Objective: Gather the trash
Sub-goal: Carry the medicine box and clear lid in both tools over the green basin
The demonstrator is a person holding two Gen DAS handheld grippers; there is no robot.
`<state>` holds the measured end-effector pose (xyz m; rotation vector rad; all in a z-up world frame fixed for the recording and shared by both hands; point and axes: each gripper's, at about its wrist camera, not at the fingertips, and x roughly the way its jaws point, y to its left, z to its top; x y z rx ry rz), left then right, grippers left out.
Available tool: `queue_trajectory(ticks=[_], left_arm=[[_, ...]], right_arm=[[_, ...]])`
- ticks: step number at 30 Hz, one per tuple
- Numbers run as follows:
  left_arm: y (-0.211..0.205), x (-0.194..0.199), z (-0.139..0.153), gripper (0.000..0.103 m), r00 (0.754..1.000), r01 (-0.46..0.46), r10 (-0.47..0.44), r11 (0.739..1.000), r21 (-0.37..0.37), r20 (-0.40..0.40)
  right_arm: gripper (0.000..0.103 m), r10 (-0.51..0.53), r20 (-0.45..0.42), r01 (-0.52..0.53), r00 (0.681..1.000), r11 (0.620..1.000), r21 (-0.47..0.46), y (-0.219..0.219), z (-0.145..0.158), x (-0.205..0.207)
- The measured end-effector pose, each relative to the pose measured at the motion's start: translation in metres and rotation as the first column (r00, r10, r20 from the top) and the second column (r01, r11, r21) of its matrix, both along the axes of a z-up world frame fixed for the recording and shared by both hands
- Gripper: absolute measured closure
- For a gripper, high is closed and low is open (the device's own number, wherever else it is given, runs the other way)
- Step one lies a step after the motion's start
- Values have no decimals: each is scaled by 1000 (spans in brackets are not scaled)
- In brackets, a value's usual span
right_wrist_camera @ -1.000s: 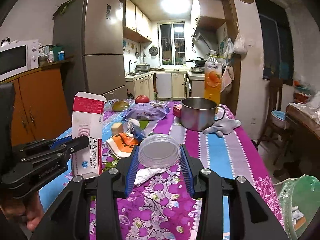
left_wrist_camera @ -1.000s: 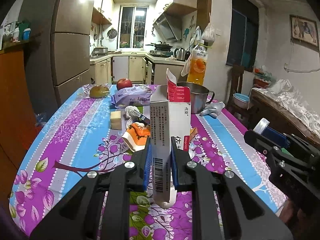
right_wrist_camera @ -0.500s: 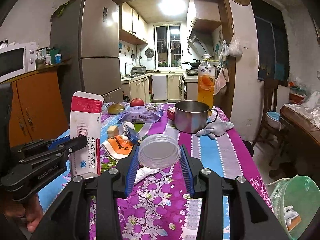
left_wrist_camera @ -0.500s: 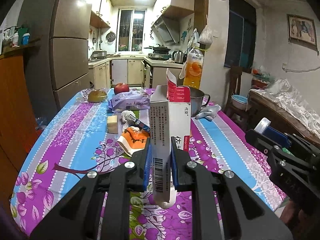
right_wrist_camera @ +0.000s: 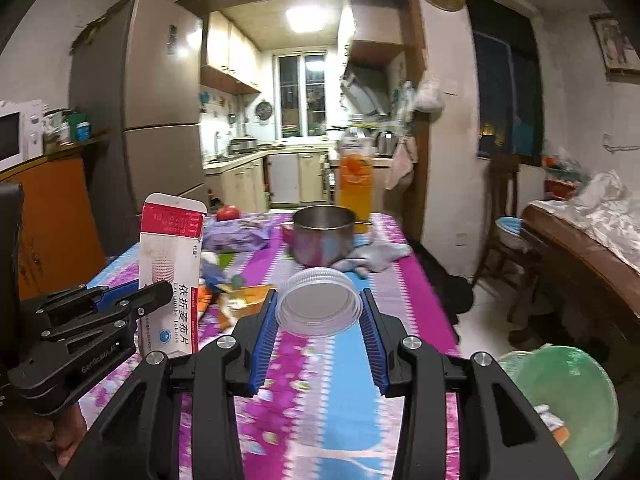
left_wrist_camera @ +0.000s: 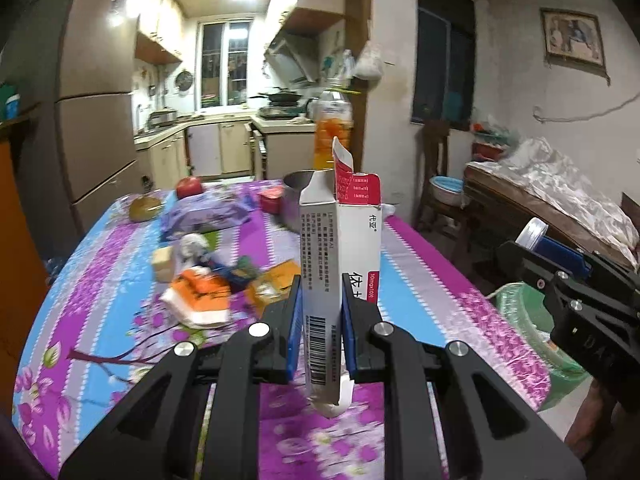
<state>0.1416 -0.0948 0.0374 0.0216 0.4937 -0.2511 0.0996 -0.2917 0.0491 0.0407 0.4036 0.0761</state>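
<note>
Left wrist view shows the left gripper (left_wrist_camera: 320,328) clamped on a white and red medicine box (left_wrist_camera: 340,264), its blue pads pressing the two narrow sides near the bottom. The box stands upright between the fingers, its red top flap open, and hangs above the near end of the table (left_wrist_camera: 92,280), which wears a purple and blue flowered cloth. Beyond the box, toward the middle of the table, lie an orange and white wrapper (left_wrist_camera: 200,296), a crumpled bit of white paper (left_wrist_camera: 192,244) and a small pale block (left_wrist_camera: 163,262). Further along the table sit a purple packet (left_wrist_camera: 208,216), a red apple (left_wrist_camera: 189,187) and a steel pot (left_wrist_camera: 298,200), with an orange drink bottle (left_wrist_camera: 332,136) behind the pot.

At the table's right edge the right gripper (right_wrist_camera: 319,316) is raised over the cloth, angled gently downward. Its jaws are closed on a clear plastic lid (right_wrist_camera: 318,304), held by its ribbed rim and tilted so that its flat face turns toward the camera. In the right wrist view the left gripper comes in from the left side of the table, with the person's hand (right_wrist_camera: 60,436) beneath it. Off the table's near right corner, lower than the tabletop, stands a green-lined bin (right_wrist_camera: 568,392) with some scraps inside.
</note>
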Motion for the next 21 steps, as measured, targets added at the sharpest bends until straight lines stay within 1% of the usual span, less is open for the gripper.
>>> queue_trajectory(ticks=[5, 11, 17, 21], left_arm=[[-44, 2, 2, 87, 997, 72, -72, 997, 11, 3], [-102, 1, 2, 87, 986, 169, -169, 985, 27, -2], [-162, -5, -5, 87, 962, 273, -272, 961, 39, -30], [-203, -7, -9, 87, 938, 344, -342, 938, 43, -56]], right_arm=[[62, -98, -18, 98, 995, 995, -2, -52, 4, -13], [62, -213, -44, 213, 976, 977, -11, -118, 5, -37], [62, -315, -76, 314, 946, 949, -20, -189, 1, -59], [62, -374, -117, 374, 920, 927, -23, -237, -6, -74]])
